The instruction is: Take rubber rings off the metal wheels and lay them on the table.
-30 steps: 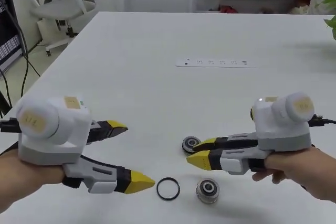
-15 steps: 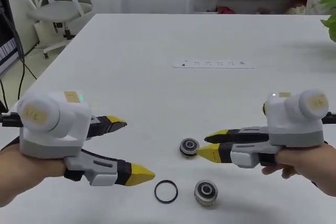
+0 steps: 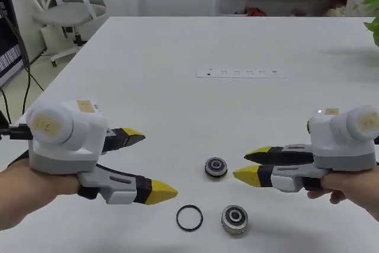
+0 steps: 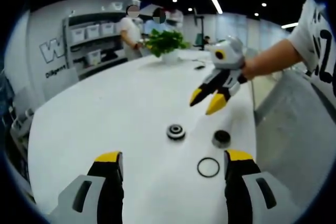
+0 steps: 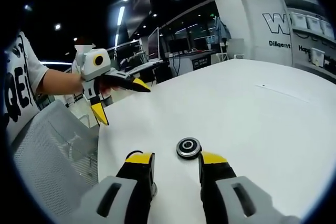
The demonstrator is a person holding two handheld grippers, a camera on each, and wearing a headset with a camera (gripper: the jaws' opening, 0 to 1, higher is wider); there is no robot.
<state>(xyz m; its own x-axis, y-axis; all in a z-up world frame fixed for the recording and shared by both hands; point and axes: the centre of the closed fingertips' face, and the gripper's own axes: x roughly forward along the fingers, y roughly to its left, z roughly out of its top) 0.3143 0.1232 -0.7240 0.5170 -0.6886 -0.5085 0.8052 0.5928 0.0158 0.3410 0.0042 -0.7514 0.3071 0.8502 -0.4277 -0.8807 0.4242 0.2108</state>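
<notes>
One rubber ring [image 3: 189, 217] lies flat on the white table [image 3: 177, 87], low in the head view and just left of centre. It is a thin black hoop, free of any wheel. Just right of it, not touching, sits a metal wheel [image 3: 234, 218] with a silvery outer face. A second metal wheel [image 3: 215, 167] lies above and between them, with a darker band round its rim. I cannot tell whether that band is rubber.

My left gripper [image 3: 157, 164] fills the lower left of the head view. Its yellow-tipped jaws are spread wide and empty, and the lower tip ends just up and left of the ring. Through my left gripper view the ring [image 4: 208, 167] sits close inside the right-hand jaw. The two wheels [image 4: 221, 138] [image 4: 176, 131] lie beyond it, toward the middle of the frame.

My right gripper [image 3: 241, 166] comes in from the right edge of the head view. Its jaws are parted only a little and pinch nothing, and the tips point at the upper wheel from just beside it without touching. In my right gripper view that wheel [image 5: 188, 148] rests just past the gap between the jaws. My left gripper [image 5: 125, 105] hangs in the air at the upper left.

Farther up the table a row of sockets [image 3: 241, 73] is set into the top. A white chair [image 3: 65, 4] stands at the upper left corner, and a leafy plant [image 4: 165, 40] sits on the table's far end in the left gripper view.
</notes>
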